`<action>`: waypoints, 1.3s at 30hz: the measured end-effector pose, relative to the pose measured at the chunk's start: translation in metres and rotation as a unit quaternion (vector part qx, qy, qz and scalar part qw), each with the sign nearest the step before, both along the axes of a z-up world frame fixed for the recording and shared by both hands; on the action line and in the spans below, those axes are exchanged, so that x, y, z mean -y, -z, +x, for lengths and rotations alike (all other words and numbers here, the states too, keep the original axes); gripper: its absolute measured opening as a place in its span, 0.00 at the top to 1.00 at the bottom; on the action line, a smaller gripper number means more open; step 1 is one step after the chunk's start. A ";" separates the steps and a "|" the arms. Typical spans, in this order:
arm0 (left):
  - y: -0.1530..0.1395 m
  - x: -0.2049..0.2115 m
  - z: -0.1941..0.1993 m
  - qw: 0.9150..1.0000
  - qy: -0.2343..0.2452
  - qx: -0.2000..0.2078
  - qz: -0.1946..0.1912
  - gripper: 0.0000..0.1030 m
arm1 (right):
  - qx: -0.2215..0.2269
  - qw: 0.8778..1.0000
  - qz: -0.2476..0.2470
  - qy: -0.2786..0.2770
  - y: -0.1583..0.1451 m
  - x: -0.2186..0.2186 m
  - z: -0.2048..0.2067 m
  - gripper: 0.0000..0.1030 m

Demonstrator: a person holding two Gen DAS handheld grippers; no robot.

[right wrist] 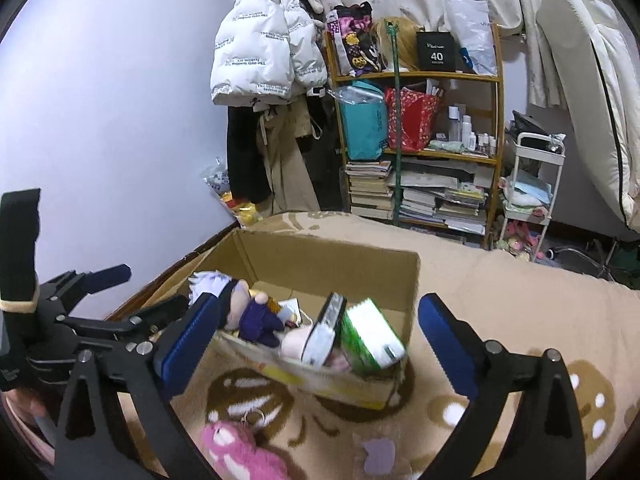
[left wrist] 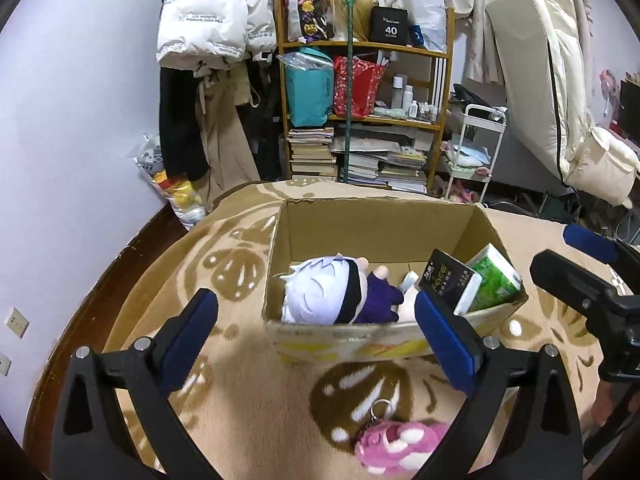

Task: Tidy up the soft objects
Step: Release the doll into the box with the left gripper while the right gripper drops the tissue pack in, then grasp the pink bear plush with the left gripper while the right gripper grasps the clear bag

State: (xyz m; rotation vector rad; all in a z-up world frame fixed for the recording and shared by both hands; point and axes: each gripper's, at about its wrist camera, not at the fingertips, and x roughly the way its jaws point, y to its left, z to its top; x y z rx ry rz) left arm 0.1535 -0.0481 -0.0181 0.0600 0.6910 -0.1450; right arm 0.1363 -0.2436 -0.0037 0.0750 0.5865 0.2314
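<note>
Your left gripper (left wrist: pixel 316 332) and right gripper (right wrist: pixel 316 334) both stand with fingers wide apart and nothing between them, above the near side of the blanket (left wrist: pixel 248 396). The white-haired doll (left wrist: pixel 320 294) lies inside the cardboard box (left wrist: pixel 360 224) beside the green tissue pack (left wrist: pixel 494 276), while the pink plush keychain (left wrist: pixel 400 446) lies on the blanket at its near edge, just outside the box

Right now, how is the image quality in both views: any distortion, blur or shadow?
Left wrist view: strong fisheye bending, black corners; the cardboard box is sharp and shades the blanket in front of it. Right wrist view: same bending; the green pack in the box looks slightly smeared, the shelf behind stays clear.
</note>
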 end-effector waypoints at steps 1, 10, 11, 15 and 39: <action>-0.001 0.000 -0.004 1.000 0.000 0.000 -0.001 0.05 | -0.001 1.000 0.001 0.003 0.000 0.001 -0.003 0.00; -0.003 0.004 -0.041 1.000 0.010 -0.006 0.007 0.05 | -0.006 1.000 0.006 0.023 -0.007 0.012 -0.039 0.00; -0.004 0.005 -0.045 1.000 0.010 -0.005 0.011 0.05 | -0.007 1.000 0.005 0.025 -0.008 0.013 -0.041 0.00; -0.005 0.010 -0.059 1.000 0.019 -0.008 0.010 0.04 | -0.007 0.999 0.005 0.032 -0.009 0.018 -0.056 0.00; 0.043 0.031 -0.056 0.993 0.058 -0.103 0.020 0.04 | -0.067 0.995 0.008 0.069 0.024 0.038 -0.060 0.00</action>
